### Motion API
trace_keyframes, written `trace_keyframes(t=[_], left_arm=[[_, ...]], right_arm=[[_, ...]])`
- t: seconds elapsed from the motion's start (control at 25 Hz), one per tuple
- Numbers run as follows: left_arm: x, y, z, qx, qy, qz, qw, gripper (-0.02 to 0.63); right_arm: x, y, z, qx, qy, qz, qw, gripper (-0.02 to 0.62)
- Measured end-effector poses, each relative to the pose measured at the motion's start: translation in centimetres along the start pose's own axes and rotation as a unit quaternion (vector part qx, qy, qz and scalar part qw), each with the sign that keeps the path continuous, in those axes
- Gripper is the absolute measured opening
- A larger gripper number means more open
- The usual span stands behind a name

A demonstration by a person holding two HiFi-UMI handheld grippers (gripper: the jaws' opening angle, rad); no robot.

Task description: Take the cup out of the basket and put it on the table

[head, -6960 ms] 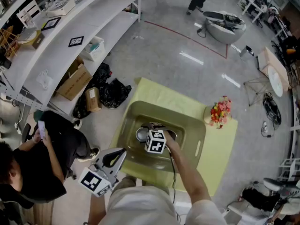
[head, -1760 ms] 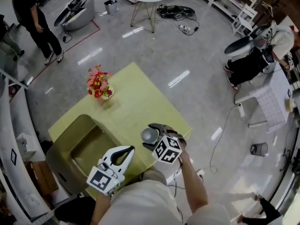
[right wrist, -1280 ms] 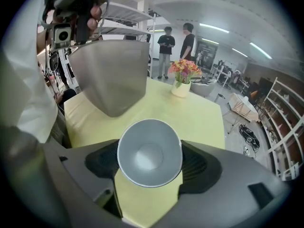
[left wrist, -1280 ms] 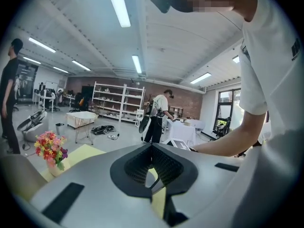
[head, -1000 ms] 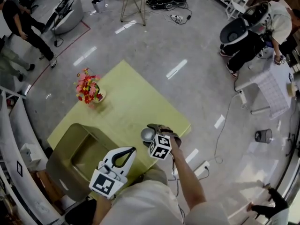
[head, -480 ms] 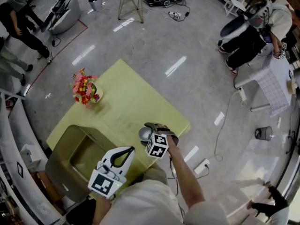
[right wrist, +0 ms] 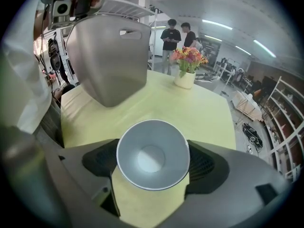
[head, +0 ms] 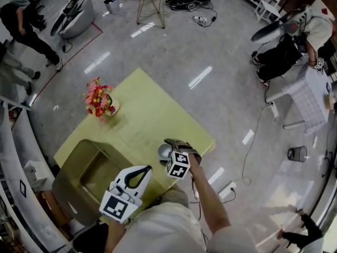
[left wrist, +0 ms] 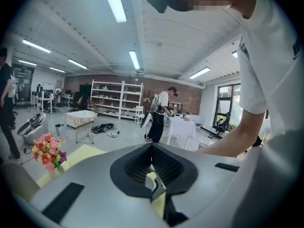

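- The cup [right wrist: 152,159] looks light and stiff, likely thin metal or hard plastic. I judge that it tips easily if nudged and that its smooth wall could slip in a loose hold.
- The best hold is probably across the flared wall from two opposite sides, a little below the rim, with only modest squeeze.
- It is a plain pale grey-white cone, wide at the mouth and narrow at a flat round base. It is empty, with a thin rim.
- It stands upright on the yellow-green worktop [head: 142,104], near the edge closest to the person and outside the basket [right wrist: 109,65].
- The right gripper [head: 171,147] points steeply down with its jaws on either side of the cup. They have just been opening and appear released, though the rim hides whether a pad touches the wall.
- The left gripper [left wrist: 152,146] is held apart with its jaws clenched on nothing.
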State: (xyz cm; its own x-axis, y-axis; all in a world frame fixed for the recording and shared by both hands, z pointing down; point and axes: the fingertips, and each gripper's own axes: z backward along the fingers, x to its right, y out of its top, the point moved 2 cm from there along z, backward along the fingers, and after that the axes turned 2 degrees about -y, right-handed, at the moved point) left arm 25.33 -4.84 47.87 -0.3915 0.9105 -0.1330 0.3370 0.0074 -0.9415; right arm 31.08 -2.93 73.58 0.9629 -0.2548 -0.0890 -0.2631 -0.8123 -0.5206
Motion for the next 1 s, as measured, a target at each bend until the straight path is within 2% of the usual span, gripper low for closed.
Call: trace_keyframes(t=[0.4, 0.64, 0.8, 1.0], left_arm=[[0.1, -0.1, 0.5, 0.0, 0.001, -0.003, 1.0, 0.011], [0.3, 0.2, 0.7, 0.009, -0.001, -0.004, 0.9999, 0.01], [0.2, 0.2, 1.1, 0.013, -0.002, 0.003, 0.9999, 0.011], [0.3, 0.2, 1.4, 0.016, -0.004, 0.006, 0.9998, 0.011]], right_arm=[[0.3, -0.3, 0.5, 0.01, -0.013, -0.018, 1.0, 0.436], [1.2, -0.6, 3.8, 0.019, -0.048, -0.036, 0.998, 0.436], [1.3, 0.8, 9.1, 0.077, -0.077, -0.076, 0.991, 0.434], [1.2, 3.9, 15.8, 0.178, -0.12, -0.115, 0.97, 0.433]])
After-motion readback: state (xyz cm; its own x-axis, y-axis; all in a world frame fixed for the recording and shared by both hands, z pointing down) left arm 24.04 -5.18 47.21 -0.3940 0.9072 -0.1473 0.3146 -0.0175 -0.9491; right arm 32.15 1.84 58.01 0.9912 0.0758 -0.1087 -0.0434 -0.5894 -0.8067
